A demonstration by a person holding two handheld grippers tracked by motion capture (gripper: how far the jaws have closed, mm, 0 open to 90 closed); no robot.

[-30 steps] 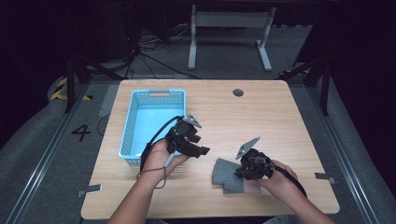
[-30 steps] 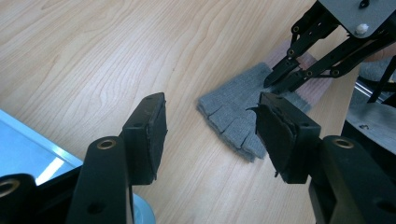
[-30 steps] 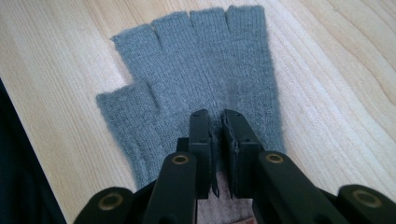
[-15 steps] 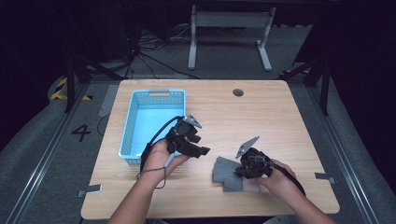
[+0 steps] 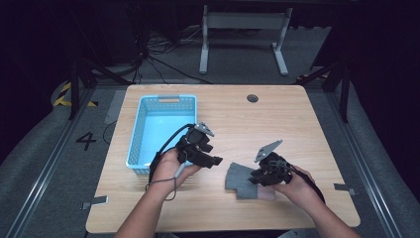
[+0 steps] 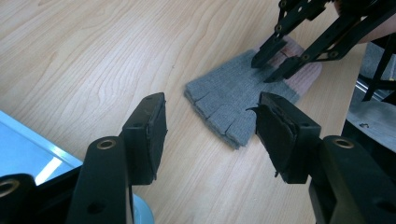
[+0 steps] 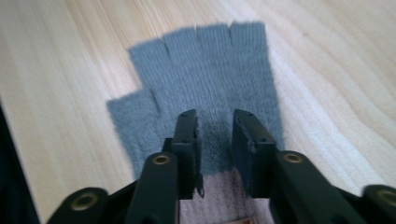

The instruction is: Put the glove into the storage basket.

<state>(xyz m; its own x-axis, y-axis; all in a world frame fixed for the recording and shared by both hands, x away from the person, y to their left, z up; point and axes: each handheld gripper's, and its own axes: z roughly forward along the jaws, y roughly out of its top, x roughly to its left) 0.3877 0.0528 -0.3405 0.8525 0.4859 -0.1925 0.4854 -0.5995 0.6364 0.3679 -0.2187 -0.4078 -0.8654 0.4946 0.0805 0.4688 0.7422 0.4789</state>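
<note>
High view showed a grey fingerless glove [image 5: 241,179] lying flat on the wooden table [image 5: 307,124], near the person's edge and to the right of the blue basket [image 5: 166,101]. The right gripper [image 5: 255,178] sat directly over the glove's cuff end – touching or just above the knit, I could not tell which – while the left gripper [image 5: 218,161] hung just beside the basket's near corner, a short way off from the glove and pointing toward it.

Right gripper view put the 2 jaws over the lower palm of the glove [image 7: 205,84], a narrow gap between them with grey knit showing in it; they had just been opening, and the pads did not seem to press on the fabric. The glove's long axis ran straight away from this gripper, pinkish cuff nearest, finger stubs farthest.

Left gripper view had its jaws moderately apart with nothing between them, the glove [image 6: 233,100] lying ahead and slightly right, finger end nearest – the right gripper [image 6: 271,63] stood over the far, cuff end.

So the right hand was clearly the nearer one. Judging from this, any move to the basket would carry the glove leftward across the table, past the left gripper.
</note>
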